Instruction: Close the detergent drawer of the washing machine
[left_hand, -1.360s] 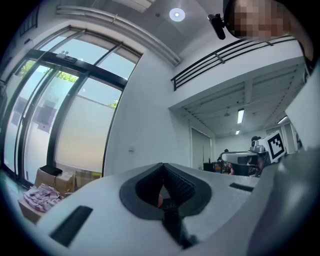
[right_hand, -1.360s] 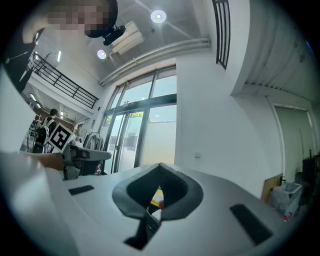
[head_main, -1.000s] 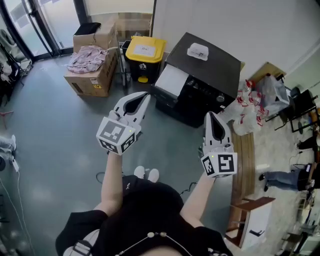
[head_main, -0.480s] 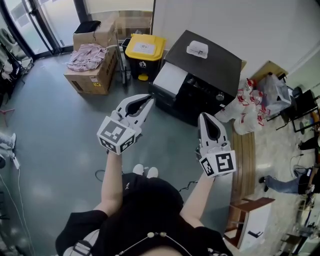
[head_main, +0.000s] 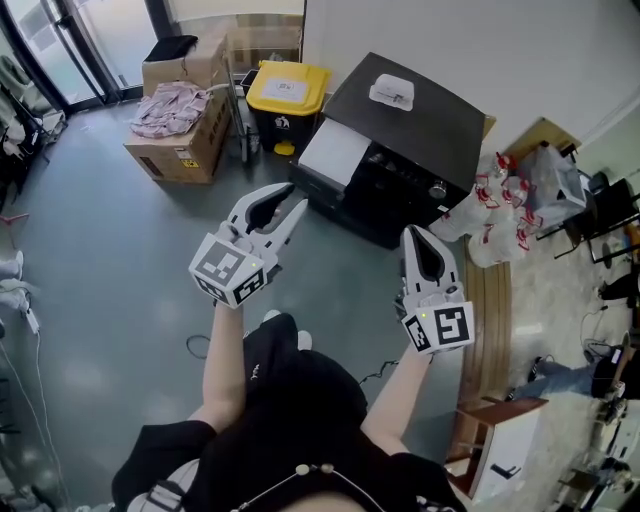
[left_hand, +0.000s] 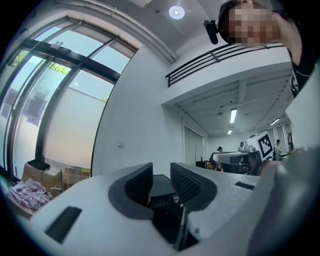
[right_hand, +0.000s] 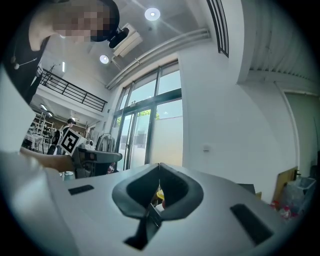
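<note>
The black washing machine (head_main: 405, 140) stands against the white wall, and its white detergent drawer (head_main: 336, 155) sticks out from its front left corner. My left gripper (head_main: 297, 203) hovers just short of the drawer, pointing at it; its jaws are opening with nothing between them. In the left gripper view the machine's dark front (left_hand: 162, 194) shows through the gap of the left gripper (left_hand: 161, 176). My right gripper (head_main: 421, 236) is shut and empty, in front of the machine's right side. The right gripper view has the right gripper (right_hand: 159, 167) closed tip to tip.
A yellow-lidded bin (head_main: 288, 92) stands left of the machine. Cardboard boxes (head_main: 185, 145) with pink cloth (head_main: 168, 108) lie further left. Plastic bags (head_main: 500, 215) and a wooden bench (head_main: 490, 310) are on the right. A small white item (head_main: 392, 94) lies on the machine's top.
The left gripper's jaws have gone from closed to parted. Both grippers have drifted a little nearer the machine. The right gripper stays closed.
</note>
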